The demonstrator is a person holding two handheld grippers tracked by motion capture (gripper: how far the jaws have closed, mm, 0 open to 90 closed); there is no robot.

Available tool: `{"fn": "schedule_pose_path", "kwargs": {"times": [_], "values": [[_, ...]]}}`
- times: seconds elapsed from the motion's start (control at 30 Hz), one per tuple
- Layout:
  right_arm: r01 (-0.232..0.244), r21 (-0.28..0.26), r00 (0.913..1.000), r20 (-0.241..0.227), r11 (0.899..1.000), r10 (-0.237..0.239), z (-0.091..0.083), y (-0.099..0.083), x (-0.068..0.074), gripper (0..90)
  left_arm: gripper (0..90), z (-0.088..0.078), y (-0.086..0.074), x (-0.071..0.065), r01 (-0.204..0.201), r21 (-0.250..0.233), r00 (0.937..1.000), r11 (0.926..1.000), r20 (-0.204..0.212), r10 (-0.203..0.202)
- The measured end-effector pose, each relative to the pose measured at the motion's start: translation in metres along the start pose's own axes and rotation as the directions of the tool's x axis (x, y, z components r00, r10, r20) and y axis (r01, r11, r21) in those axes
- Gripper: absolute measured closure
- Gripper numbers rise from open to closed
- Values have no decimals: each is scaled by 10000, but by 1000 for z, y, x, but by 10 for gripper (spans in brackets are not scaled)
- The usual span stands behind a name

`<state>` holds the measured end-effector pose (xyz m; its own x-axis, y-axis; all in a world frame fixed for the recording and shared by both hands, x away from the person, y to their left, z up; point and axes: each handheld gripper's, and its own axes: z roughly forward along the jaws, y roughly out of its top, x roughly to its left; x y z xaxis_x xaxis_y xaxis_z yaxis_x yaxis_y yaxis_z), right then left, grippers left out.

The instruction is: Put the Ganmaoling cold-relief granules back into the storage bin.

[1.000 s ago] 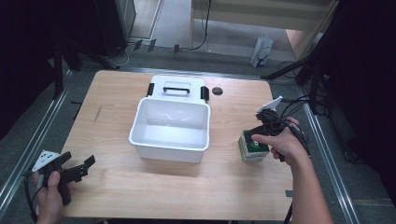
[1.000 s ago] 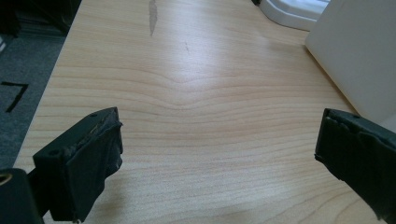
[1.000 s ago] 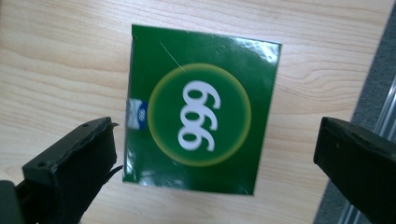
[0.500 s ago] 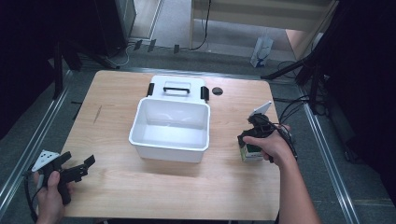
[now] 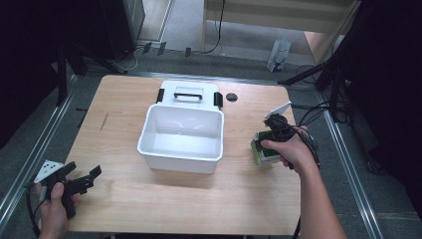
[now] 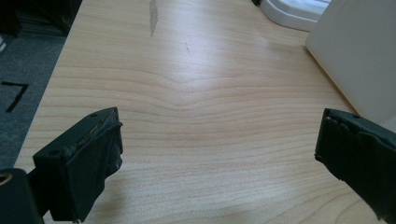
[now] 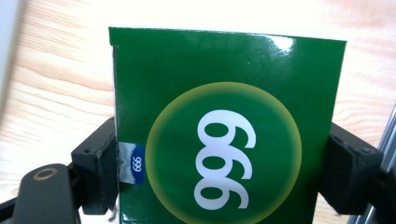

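Centrally on the wooden table sits a white bin, its lid lying behind it. Right of the bin, the right gripper, jaws just closed, pinches a green box by its sides. Near the table's left corner, the left gripper hangs with jaws spread.

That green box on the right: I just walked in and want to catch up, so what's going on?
A person's right gripper has just closed on the green box, which sits on the table right of the open white bin. The left gripper waits open above bare wood near the front left corner.
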<state>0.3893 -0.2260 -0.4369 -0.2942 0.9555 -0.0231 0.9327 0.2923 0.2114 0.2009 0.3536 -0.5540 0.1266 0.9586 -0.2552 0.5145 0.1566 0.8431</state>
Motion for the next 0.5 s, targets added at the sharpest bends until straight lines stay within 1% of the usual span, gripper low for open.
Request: {"fn": "schedule_pose_path", "kwargs": {"times": [0.2,0.33,0.5], "values": [[280,-431,9996,-48,9987,-282,-24,10,8,160,13,0,0,0,9,-11,10000,10000,14,-9],[539,-579,9984,-149,9969,-549,-35,15,12,161,13,0,0,0,10,-12,10000,10000,17,-10],[1091,-845,9935,-218,9904,-1113,-47,21,20,161,13,0,0,0,0,-8,10000,10000,23,0]]}}
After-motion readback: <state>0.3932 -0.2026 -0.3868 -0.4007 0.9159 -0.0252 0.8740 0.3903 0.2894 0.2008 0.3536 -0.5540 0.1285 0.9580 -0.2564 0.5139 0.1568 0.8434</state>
